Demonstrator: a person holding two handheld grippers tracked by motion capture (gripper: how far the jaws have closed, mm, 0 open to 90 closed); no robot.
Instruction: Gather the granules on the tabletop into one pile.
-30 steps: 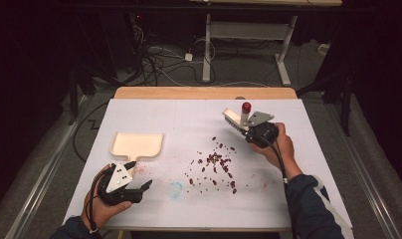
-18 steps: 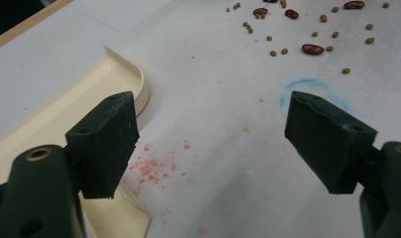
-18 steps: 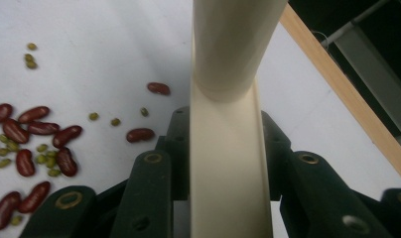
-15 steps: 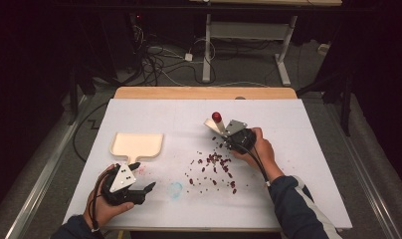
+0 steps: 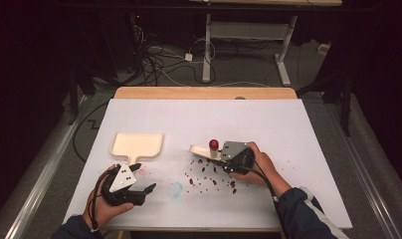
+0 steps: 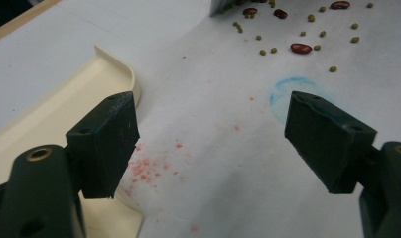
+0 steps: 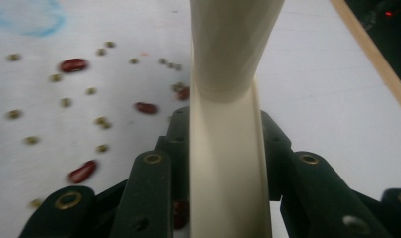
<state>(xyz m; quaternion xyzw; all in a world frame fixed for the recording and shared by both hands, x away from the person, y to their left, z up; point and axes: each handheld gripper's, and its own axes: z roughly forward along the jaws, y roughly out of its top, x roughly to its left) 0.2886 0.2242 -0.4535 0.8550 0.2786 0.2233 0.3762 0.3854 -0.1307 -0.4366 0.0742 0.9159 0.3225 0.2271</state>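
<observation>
Gripping a plain cream brush handle (image 7: 228, 148), right tongs (image 5: 224, 155) show no lettering.

white table sheet (image 5: 308, 149) | blue ring mark (image 5: 175, 189) nr front centre | pink stains (image 6: 149, 166) | cables (image 5: 159, 59) on floor behind

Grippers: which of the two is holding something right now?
The right gripper, shut on the cream brush handle; the left gripper is open beside the dustpan.
</observation>
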